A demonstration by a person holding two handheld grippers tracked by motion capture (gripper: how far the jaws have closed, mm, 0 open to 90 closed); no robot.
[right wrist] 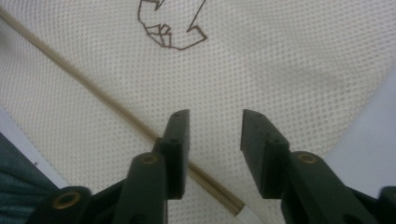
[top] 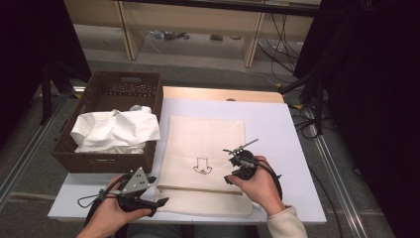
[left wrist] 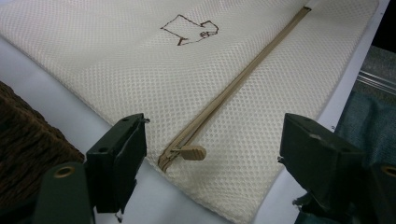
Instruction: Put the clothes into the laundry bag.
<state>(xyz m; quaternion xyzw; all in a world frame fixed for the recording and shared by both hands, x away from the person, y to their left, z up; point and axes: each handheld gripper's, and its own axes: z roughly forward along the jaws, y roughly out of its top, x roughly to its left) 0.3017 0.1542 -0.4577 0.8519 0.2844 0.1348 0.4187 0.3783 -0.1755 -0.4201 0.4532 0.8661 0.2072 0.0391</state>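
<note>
Snagging mesh instead of the zipper pull [left wrist: 192, 152] looks the main risk: the left gripper [left wrist: 212, 154] hovers low with jaws wide, the pull just ahead between them on the laundry bag [top: 205, 144]. Beyond it the right gripper [right wrist: 215, 135], jaws partly apart and empty, points down over the bag's zipper end

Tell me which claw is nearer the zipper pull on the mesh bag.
Left. The left claw stands open around the zipper pull, not touching it; the right claw hovers over the mesh bag toward the zipper's opposite end.
</note>
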